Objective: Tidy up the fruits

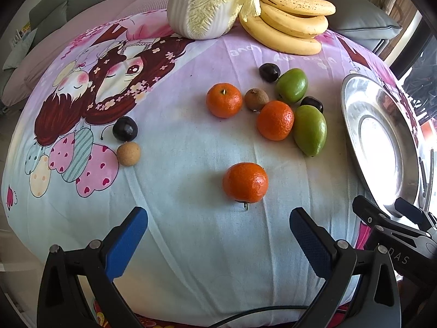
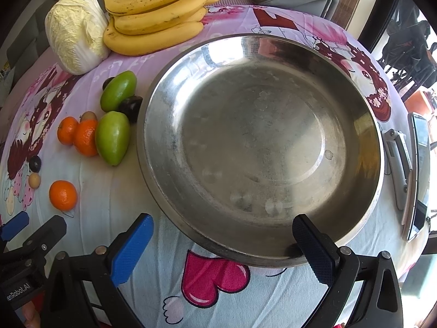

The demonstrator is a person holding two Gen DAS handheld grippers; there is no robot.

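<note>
Presently, the fruits lie loose on a cartoon-printed cloth (image 1: 191, 142) to the left of a steel dish (image 2: 262, 147), which holds nothing. The nearest orange (image 1: 245, 182) sits alone, just ahead of the left gripper (image 1: 218, 232). Beyond it, two more oranges (image 1: 275, 120), a kiwi (image 1: 256, 99), two green mangoes (image 1: 310, 130) and two dark plums (image 1: 269, 72) form a cluster near the dish rim. A third plum (image 1: 125, 129) and a small tan round fruit (image 1: 128, 154) lie apart to the left. A banana bunch (image 2: 155, 13) and a napa cabbage (image 2: 76, 31) rest at the far edge. The left gripper is spread wide, holding nothing. The right gripper (image 2: 222, 242) is likewise wide open and empty, its right finger over the dish's near rim. A phone (image 2: 419, 175) lies right of the dish.
</note>
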